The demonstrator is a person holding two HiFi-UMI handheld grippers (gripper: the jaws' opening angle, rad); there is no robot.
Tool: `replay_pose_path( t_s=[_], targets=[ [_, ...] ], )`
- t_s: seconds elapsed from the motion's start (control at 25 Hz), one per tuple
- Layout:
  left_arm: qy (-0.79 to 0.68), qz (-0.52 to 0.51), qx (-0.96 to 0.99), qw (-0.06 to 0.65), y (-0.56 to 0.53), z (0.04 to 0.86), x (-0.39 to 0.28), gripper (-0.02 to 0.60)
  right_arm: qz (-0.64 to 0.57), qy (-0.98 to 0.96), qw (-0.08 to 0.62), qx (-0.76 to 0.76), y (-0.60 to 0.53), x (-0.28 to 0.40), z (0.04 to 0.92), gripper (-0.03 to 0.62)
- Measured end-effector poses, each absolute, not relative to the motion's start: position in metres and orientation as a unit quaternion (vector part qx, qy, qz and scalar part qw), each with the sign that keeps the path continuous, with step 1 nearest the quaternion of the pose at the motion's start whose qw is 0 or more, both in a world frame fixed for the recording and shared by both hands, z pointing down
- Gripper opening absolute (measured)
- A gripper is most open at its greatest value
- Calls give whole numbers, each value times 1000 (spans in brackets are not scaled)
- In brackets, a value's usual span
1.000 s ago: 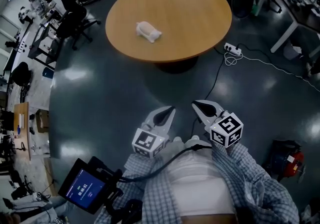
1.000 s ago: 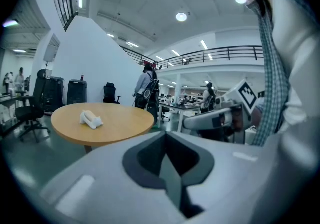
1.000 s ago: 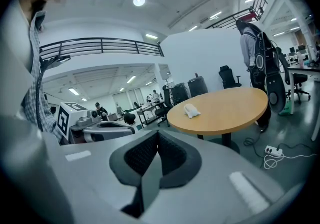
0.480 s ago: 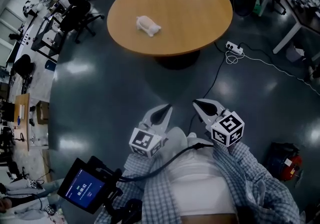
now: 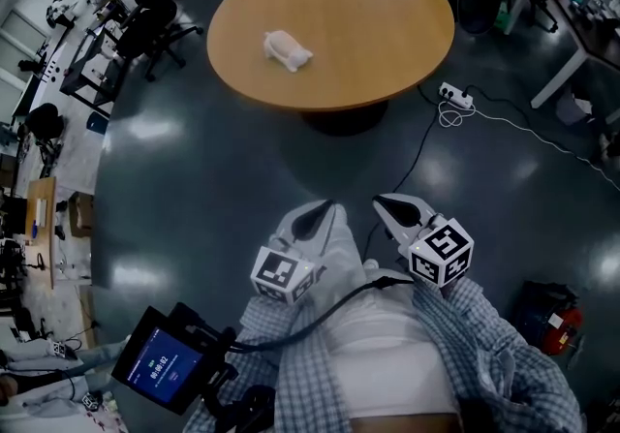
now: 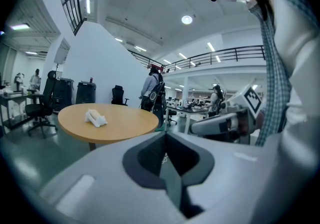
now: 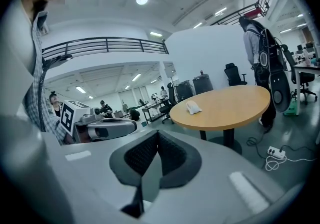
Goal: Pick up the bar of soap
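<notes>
Round, light-brown wooden worktop (image 5: 368, 15) on a single dark central pedestal, standing on a glossy dark grey floor (image 5: 194, 189).

Pale, off-white lumpy bar of soap (image 5: 288, 49) lies on the worktop, on the left part of the top and inside the rim. Nothing touches it. It is the only thing on the worktop. From the left gripper view the soap (image 6: 95, 118) sits toward the left of the top; from the right gripper view (image 7: 193, 108) it sits near the top's far left edge.

Left gripper (image 5: 315, 215), grey with a black-and-white marker cube: well short of the worktop, held low near the person's body, nose toward the worktop. Jaws together, pads meeting in a closed seam, nothing between them.

Right gripper (image 5: 393, 205), same build: also well short of the worktop, beside the left one, nose toward the worktop. Jaws together, nothing held.

White power strip (image 5: 450, 92) with a coiled white cable lies on the floor just off the worktop's right edge. Black office chairs (image 5: 145, 29) stand off the worktop's left side. Person wears a blue-and-white checked shirt (image 5: 494, 344). A dark device with a lit blue screen (image 5: 158, 363) is on the near side of the worktop, well apart from it and left of the grippers.
</notes>
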State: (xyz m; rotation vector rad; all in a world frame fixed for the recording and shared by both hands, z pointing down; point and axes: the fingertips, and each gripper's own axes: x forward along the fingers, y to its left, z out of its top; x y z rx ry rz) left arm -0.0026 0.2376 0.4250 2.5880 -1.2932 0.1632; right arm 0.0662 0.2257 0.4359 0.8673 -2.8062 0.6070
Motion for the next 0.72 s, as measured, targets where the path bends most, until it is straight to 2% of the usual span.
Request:
replay_pose_path(
  t_s=[0.4,0.72],
  targets=[
    [-454,57,881,122,147,450,-26,-2,202,-933,73,289,139,52,452,3],
    [-448,80,879,144,63,457,-60,-2,181,-936,107,281,49,16,448,3]
  ],
)
